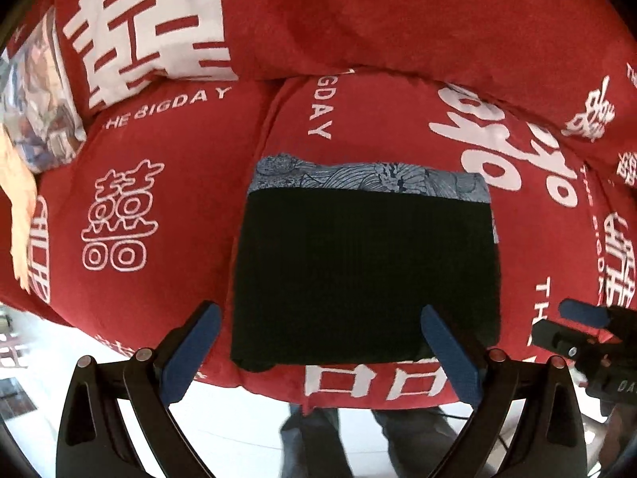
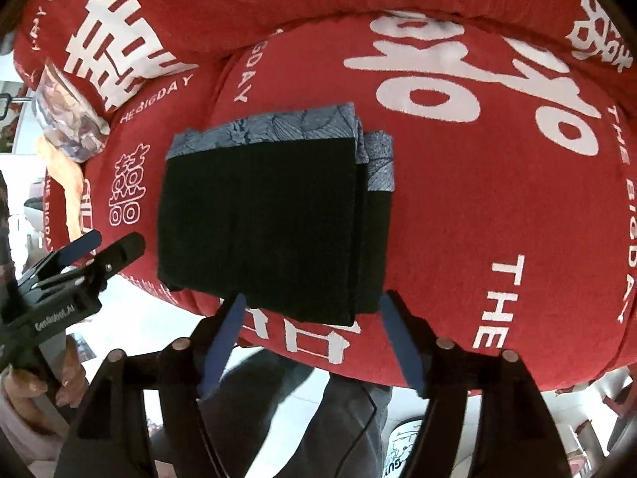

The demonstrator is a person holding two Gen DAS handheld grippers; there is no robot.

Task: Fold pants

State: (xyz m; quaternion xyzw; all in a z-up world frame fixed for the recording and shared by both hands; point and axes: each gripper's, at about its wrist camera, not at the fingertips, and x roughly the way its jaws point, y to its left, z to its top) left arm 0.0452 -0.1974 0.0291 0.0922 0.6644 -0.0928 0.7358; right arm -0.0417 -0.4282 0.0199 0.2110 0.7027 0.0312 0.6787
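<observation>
The pants point(image 1: 366, 271) lie folded into a compact black rectangle with a blue-grey patterned band along the far edge, on a red sofa cushion point(image 1: 159, 199). They also show in the right wrist view point(image 2: 270, 215), with stacked layers at the right side. My left gripper point(image 1: 318, 314) is open and empty, its blue pads either side of the near edge of the pants, not touching. My right gripper point(image 2: 312, 304) is open and empty just before the near edge of the pants. The right gripper also shows at the right edge of the left wrist view point(image 1: 585, 318), and the left gripper in the right wrist view point(image 2: 107, 245).
The red sofa cover point(image 2: 497, 167) has large white characters and "THE BIGDAY" print. A patterned pillow point(image 1: 36, 111) and an orange cloth point(image 1: 16, 207) lie at the far left. The cushion's front edge drops to a white floor point(image 1: 223, 418), where the person's legs point(image 1: 358, 438) stand.
</observation>
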